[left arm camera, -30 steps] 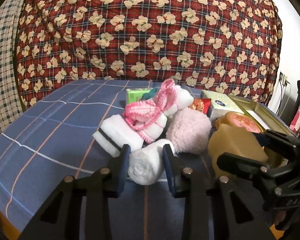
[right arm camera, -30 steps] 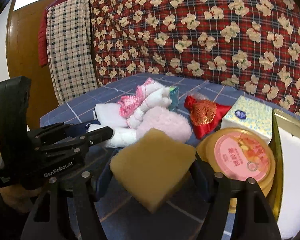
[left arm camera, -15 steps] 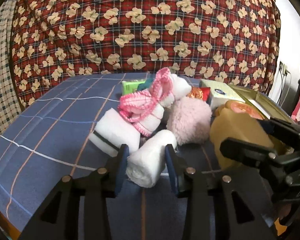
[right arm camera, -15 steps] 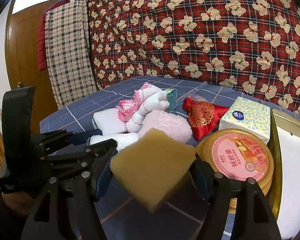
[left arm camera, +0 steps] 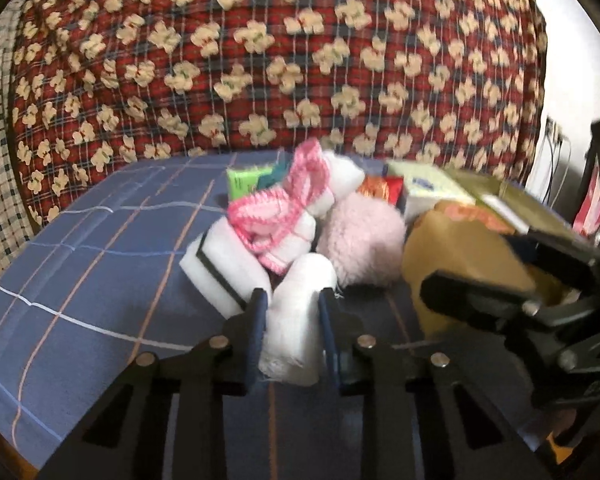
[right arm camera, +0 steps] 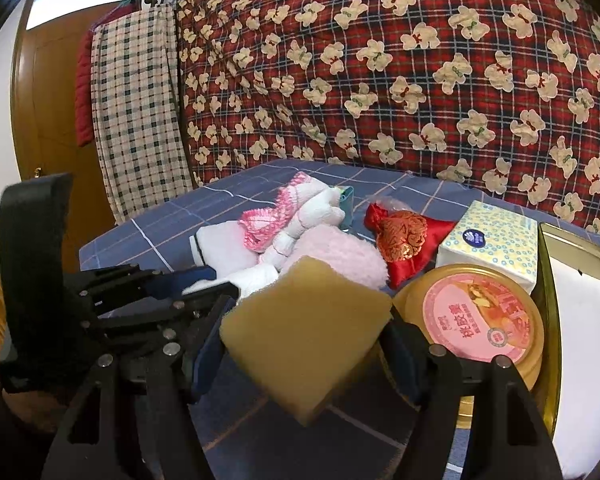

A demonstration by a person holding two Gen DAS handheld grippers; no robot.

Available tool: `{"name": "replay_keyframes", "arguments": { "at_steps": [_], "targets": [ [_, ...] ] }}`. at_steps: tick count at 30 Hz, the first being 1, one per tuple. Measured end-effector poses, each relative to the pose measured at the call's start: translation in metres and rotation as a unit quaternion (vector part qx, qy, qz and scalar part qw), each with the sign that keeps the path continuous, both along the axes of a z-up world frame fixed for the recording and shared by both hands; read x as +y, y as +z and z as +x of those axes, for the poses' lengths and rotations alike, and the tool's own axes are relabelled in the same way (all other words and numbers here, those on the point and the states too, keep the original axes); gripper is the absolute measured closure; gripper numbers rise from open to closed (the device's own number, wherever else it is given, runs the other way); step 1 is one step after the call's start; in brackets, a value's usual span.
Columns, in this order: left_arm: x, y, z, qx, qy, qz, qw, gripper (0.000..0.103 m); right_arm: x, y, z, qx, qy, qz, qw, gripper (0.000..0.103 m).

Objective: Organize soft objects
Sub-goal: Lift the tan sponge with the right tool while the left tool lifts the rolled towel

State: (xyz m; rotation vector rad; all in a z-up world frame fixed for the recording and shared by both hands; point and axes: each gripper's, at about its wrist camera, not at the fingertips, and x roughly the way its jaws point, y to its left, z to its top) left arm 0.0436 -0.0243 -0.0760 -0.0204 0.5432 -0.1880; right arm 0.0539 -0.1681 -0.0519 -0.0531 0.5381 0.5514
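While the left gripper (left arm camera: 292, 312) has just been squeezing in, its jaws now sit snug on both sides of a rolled white towel (left arm camera: 296, 320), so it's clamped on that roll. The towel lies on the blue checked cloth (left arm camera: 100, 280), at the near edge of the pile of soft stuff. Just beside it is a white sponge block (left arm camera: 216, 268) with a dark stripe, and behind that a pink-and-white knitted piece (left arm camera: 284, 208) and a fluffy pink puff (left arm camera: 364, 236). That view is a bit blurry, so fine detail is hard to make out.

Over on the other side, the right gripper (right arm camera: 306, 340) is spread fairly wide and clamped on a yellow sponge (right arm camera: 304, 336), held up off the cloth with one corner pointing down. The pads press on its left and right edges.

For writing: the round tin (right arm camera: 476, 320) next to the sponge has a pink label with Chinese characters, too small for me to read properly. The tissue pack (right arm camera: 496, 240) behind it has a round blue logo, unreadable. A red embroidered pouch (right arm camera: 404, 240) sits between the puff and the tissues. I can't make out any lettering on the left gripper in the right wrist view.
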Motion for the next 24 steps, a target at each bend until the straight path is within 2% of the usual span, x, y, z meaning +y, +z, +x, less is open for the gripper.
{"name": "replay_keyframes", "arguments": {
  "at_steps": [2, 5, 13, 15, 17, 19, 21, 24],
  "targets": [
    [0.002, 0.005, -0.002, -0.015, -0.002, -0.01, 0.9998, 0.086, 0.001, 0.002, -0.002, -0.005, 0.002, -0.001, 1.0, 0.031],
    [0.005, 0.012, -0.004, -0.031, -0.002, -0.022, 0.9993, 0.103, -0.001, 0.009, -0.004, -0.017, 0.002, 0.009, 1.0, 0.031],
    [0.003, -0.005, 0.008, 0.014, -0.003, -0.015, 0.9998, 0.103, -0.004, 0.014, -0.005, -0.032, -0.005, 0.01, 0.999, 0.031],
    [0.002, -0.007, 0.005, 0.015, -0.009, -0.012, 0.9998, 0.102, -0.004, 0.014, -0.006, -0.036, -0.005, 0.009, 0.999, 0.031],
    [-0.001, -0.006, 0.001, 0.012, -0.013, 0.0, 0.9998, 0.094, -0.003, 0.014, -0.007, -0.038, -0.004, 0.006, 0.999, 0.031],
    [-0.004, -0.005, -0.002, 0.011, -0.017, 0.013, 0.9997, 0.078, -0.003, 0.014, -0.008, -0.038, -0.005, 0.008, 0.999, 0.031],
    [-0.006, -0.004, -0.004, 0.012, -0.018, 0.023, 0.9995, 0.049, -0.003, 0.014, -0.008, -0.038, -0.006, 0.01, 0.999, 0.031],
    [-0.006, -0.006, -0.004, 0.023, -0.029, 0.024, 0.999, 0.037, -0.004, 0.014, -0.008, -0.037, -0.007, 0.011, 0.999, 0.031]
  ]
}}
